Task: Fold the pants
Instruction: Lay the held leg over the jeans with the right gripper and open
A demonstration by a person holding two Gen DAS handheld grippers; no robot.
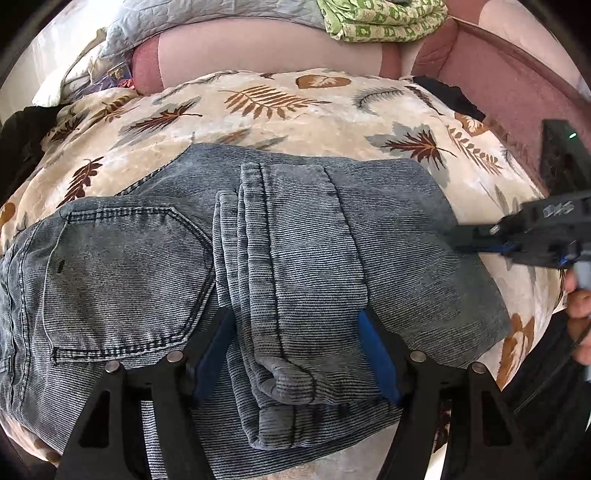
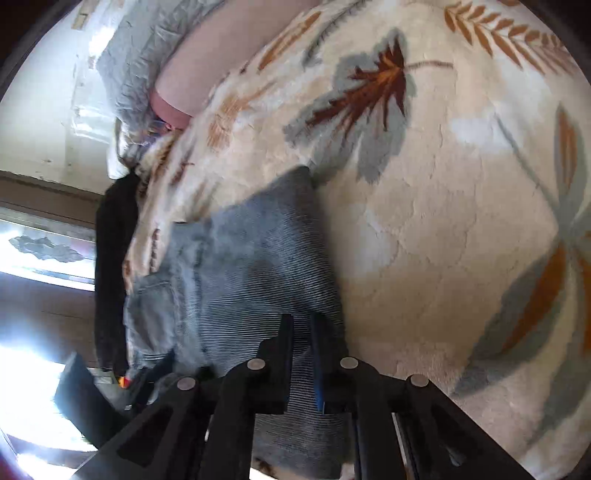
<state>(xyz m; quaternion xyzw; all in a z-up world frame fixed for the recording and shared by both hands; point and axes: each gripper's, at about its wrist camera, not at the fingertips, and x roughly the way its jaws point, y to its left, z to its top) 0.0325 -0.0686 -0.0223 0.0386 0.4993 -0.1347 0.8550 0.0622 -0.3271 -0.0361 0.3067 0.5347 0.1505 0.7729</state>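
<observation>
Grey-blue corduroy pants [image 1: 280, 236] lie folded on a cream blanket with a leaf pattern [image 1: 258, 122]. The back pocket faces up at the left and the leg cuffs lie on top in the middle. My left gripper [image 1: 295, 343] is open, its fingers on either side of the bunched cuffs at the near edge. My right gripper [image 1: 476, 240] comes in from the right and touches the pants' right folded edge. In the right wrist view the right gripper [image 2: 301, 332] is shut on that edge of the pants [image 2: 243, 266].
A pink headboard cushion [image 1: 258, 51] runs behind the blanket, with a green patterned quilt [image 1: 384, 18] and a grey quilt [image 1: 207, 18] on top. Dark clothing [image 1: 22, 140] lies at the left edge. The blanket [image 2: 443, 184] spreads wide to the right.
</observation>
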